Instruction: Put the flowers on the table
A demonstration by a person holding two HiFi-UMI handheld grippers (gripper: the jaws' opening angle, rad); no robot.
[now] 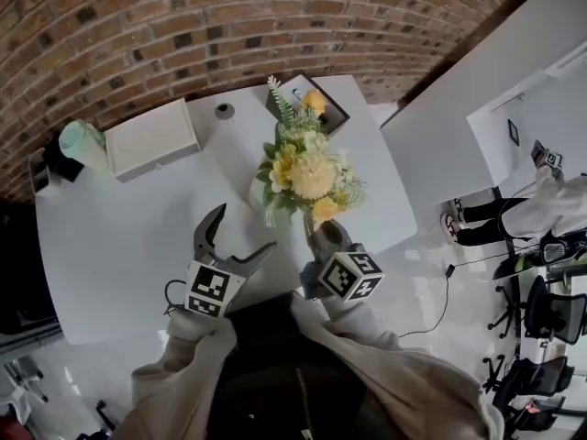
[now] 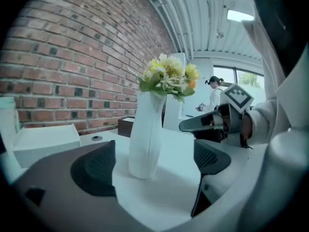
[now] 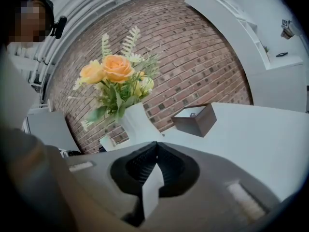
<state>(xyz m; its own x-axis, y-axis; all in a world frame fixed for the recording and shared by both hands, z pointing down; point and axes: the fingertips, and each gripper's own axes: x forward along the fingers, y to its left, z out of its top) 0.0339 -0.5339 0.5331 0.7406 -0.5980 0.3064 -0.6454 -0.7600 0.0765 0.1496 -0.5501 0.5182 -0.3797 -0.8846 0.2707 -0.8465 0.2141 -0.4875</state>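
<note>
A bunch of yellow and orange flowers (image 1: 307, 174) stands in a white vase (image 2: 146, 135) upright on the white table (image 1: 119, 236). My left gripper (image 1: 246, 227) is open wide just left of the vase; in the left gripper view (image 2: 153, 170) the vase base sits a little beyond the spread jaws, untouched by either pad. My right gripper (image 1: 317, 233) is shut with nothing in it, close to the vase's near right side. In the right gripper view (image 3: 154, 153) the vase (image 3: 139, 125) and flowers (image 3: 114, 74) rise just ahead to the left.
At the table's back a white box (image 1: 151, 137) lies at the left, next to a mint cup (image 1: 81, 145). A dark brown open box (image 3: 195, 120) sits behind the flowers, with a small dark disc (image 1: 225, 110) beside it. A person (image 1: 541, 204) stands far right by office chairs.
</note>
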